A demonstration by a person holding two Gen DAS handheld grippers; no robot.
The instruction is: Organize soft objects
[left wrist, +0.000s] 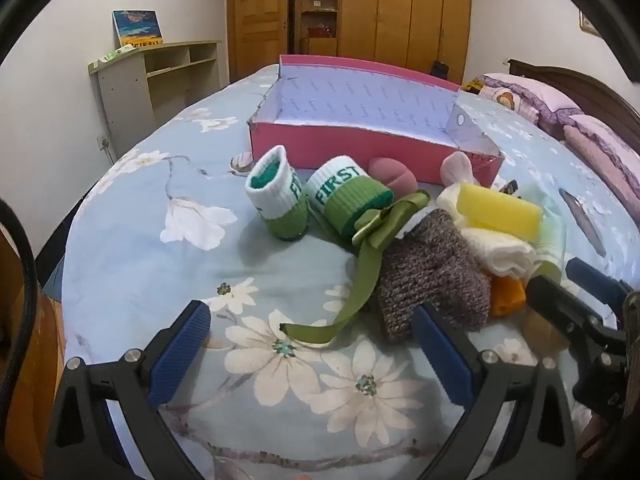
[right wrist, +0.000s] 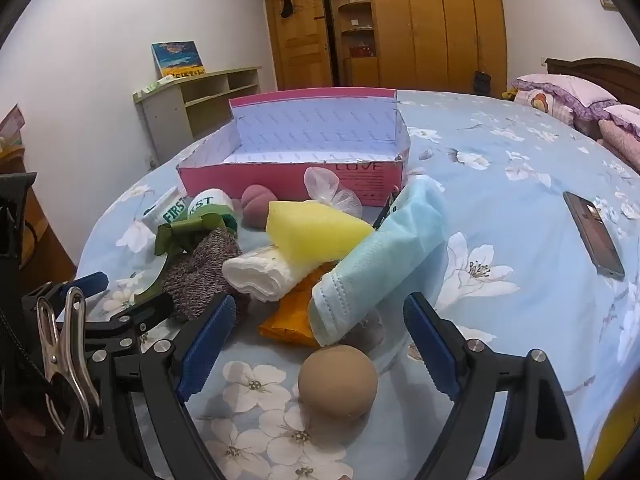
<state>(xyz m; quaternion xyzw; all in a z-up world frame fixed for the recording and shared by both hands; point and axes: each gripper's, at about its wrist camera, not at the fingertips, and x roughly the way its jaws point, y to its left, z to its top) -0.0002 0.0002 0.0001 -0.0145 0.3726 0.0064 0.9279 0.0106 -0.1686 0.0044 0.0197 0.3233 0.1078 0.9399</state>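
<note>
A heap of soft things lies on the flowered bedsheet in front of a pink box [left wrist: 360, 152] [right wrist: 296, 176]. In it are two green-and-white socks [left wrist: 276, 196], a green ribbon bow [left wrist: 384, 216], a grey knit piece [left wrist: 432, 272], a yellow sponge [right wrist: 316, 236], a white cloth [right wrist: 260, 276], a blue face mask [right wrist: 380, 264] and an orange piece [right wrist: 292, 316]. My left gripper [left wrist: 312, 320] is open, with only the ribbon's tail between its fingers. My right gripper [right wrist: 320, 316] is open around a tan ball [right wrist: 338, 378], not touching it.
A dark phone [right wrist: 594, 236] lies on the sheet to the right. Pink pillows [left wrist: 592, 132] sit at the headboard. A low shelf [left wrist: 160, 76] stands against the left wall and wooden wardrobes [right wrist: 420, 28] fill the back. The pink box holds nothing.
</note>
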